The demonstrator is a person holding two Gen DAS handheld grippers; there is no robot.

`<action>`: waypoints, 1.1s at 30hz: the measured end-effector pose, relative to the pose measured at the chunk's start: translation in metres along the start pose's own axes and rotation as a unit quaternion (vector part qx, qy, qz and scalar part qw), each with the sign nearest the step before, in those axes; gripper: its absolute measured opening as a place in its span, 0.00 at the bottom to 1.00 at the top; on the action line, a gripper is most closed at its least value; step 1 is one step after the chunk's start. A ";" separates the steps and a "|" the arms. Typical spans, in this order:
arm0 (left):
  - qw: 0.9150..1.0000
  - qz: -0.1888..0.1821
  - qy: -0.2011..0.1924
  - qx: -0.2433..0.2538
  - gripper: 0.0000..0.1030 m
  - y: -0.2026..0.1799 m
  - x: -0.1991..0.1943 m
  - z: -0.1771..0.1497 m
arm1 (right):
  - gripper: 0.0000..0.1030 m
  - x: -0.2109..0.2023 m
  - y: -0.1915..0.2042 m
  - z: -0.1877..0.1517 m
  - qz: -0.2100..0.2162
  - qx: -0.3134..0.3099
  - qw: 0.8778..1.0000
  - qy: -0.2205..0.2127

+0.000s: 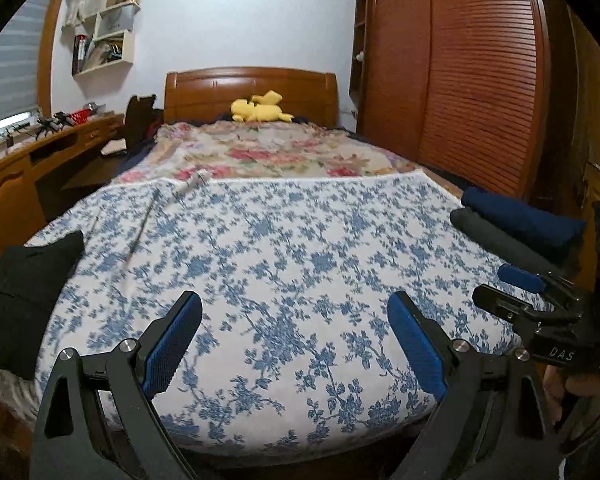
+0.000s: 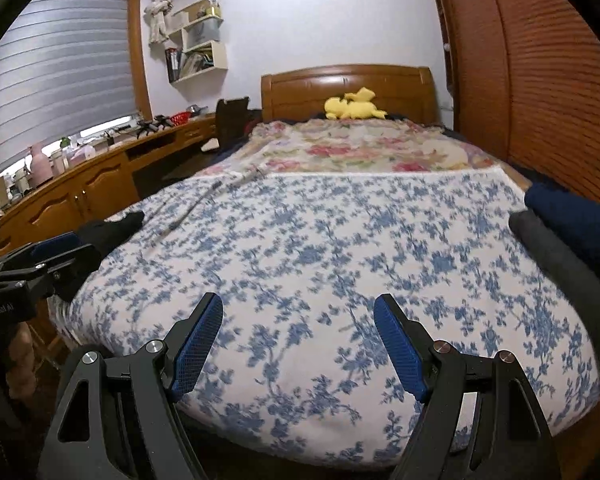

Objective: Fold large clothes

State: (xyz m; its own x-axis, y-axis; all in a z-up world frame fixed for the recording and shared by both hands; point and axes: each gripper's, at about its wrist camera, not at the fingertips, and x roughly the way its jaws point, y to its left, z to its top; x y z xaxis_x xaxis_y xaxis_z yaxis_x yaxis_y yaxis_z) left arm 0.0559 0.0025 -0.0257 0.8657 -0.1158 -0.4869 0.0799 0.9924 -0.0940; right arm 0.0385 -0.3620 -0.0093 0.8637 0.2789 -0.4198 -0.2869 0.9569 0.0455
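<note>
The left gripper (image 1: 294, 340) is spread wide over the near end of the bed, nothing between its 2 blue pads (image 1: 172, 346). The right gripper (image 2: 298, 344) is likewise wide apart and holds nothing. Both hang above the blue-flowered sheet (image 1: 284, 248). A black garment (image 1: 24, 296) lies just left of the left gripper, draped over the bed's edge. To the right of the right gripper, a dark grey roll (image 2: 568, 276) and a folded navy cloth (image 2: 580, 220) sit side by side, touching. Far ahead of both lie a floral blanket (image 1: 268, 152) and a yellow plush (image 1: 260, 108) by the headboard (image 1: 204, 92).
</note>
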 end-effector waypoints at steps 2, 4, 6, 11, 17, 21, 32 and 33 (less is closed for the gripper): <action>1.000 0.005 -0.010 0.001 0.92 0.001 -0.009 0.005 | 0.78 -0.005 0.002 0.006 -0.001 -0.002 1.000 -0.013; 1.000 0.005 -0.019 0.000 0.91 0.002 -0.016 0.009 | 0.78 -0.011 0.005 0.010 -0.002 -0.003 1.000 -0.027; 1.000 0.006 -0.029 0.000 0.92 0.002 -0.024 0.013 | 0.78 -0.018 0.008 0.013 -0.006 -0.004 0.999 -0.043; 0.998 0.012 -0.054 0.004 0.91 0.000 -0.043 0.021 | 0.78 -0.035 0.012 0.010 -0.014 -0.007 0.997 -0.076; 0.997 0.024 -0.070 0.009 0.92 -0.003 -0.055 0.026 | 0.78 -0.043 0.012 0.001 -0.021 -0.005 0.995 -0.093; 0.997 0.023 -0.071 0.010 0.92 -0.004 -0.056 0.025 | 0.78 -0.037 0.015 -0.004 -0.021 -0.006 0.996 -0.089; 0.997 0.020 -0.069 0.006 0.92 -0.004 -0.055 0.024 | 0.78 -0.042 0.014 0.003 -0.021 -0.002 0.996 -0.088; 0.997 0.020 -0.069 0.006 0.92 -0.004 -0.055 0.024 | 0.78 -0.042 0.014 0.003 -0.021 -0.002 0.996 -0.088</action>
State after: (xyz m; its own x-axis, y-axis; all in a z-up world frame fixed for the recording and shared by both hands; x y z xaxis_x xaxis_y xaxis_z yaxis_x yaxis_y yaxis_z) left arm 0.0196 0.0059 0.0219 0.9279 -0.0692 -0.3664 0.0485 0.9967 -0.0655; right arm -0.0009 -0.3597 0.0120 0.9341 0.2488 -0.2558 -0.2502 0.9678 0.0277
